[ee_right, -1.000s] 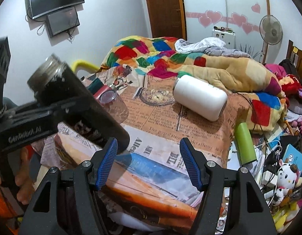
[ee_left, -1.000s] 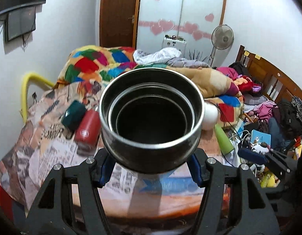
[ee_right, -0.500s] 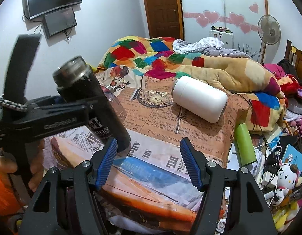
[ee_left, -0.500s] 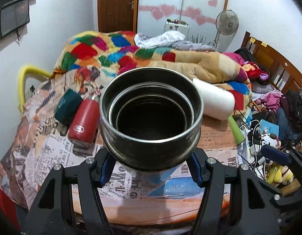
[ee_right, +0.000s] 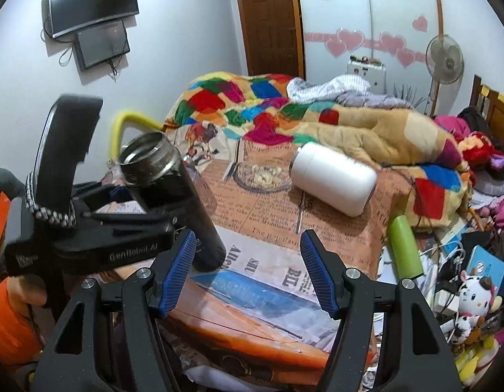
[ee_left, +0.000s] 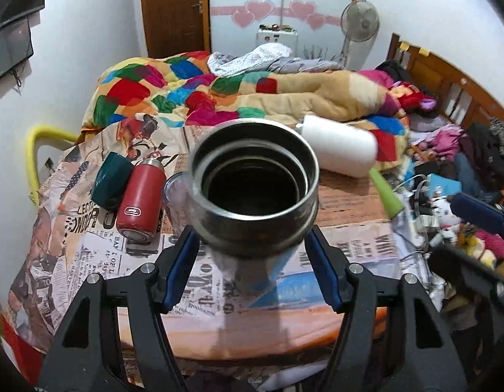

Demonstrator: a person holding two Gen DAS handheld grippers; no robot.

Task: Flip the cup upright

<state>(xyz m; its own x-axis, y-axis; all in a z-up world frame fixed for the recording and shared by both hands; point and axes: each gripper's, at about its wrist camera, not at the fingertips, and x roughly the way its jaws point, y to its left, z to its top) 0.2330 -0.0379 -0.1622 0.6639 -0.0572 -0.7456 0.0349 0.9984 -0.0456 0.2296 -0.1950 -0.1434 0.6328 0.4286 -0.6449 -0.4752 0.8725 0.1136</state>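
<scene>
A tall black steel cup [ee_right: 180, 202] with a silver rim stands nearly upright, base on the newspaper-covered bed, leaning a little left. In the left wrist view its open mouth [ee_left: 253, 186] faces the camera. My left gripper [ee_left: 252, 264] has its blue pads on either side of the cup's body and is shut on it; it also shows in the right wrist view [ee_right: 98, 228]. My right gripper [ee_right: 248, 271] is open and empty, just right of the cup's base.
On the bed lie a white cup [ee_right: 333, 183], a green bottle [ee_right: 403, 250], a red bottle [ee_left: 139, 202], a dark green cup [ee_left: 110, 181] and a clear glass [ee_left: 175, 201]. A colourful quilt [ee_left: 219, 98] is piled behind. Clutter and toys [ee_right: 470, 300] fill the right side.
The left gripper has swung the black cup from strongly tilted to nearly upright, with its base on the newspaper. The right gripper has stayed open and almost still.
</scene>
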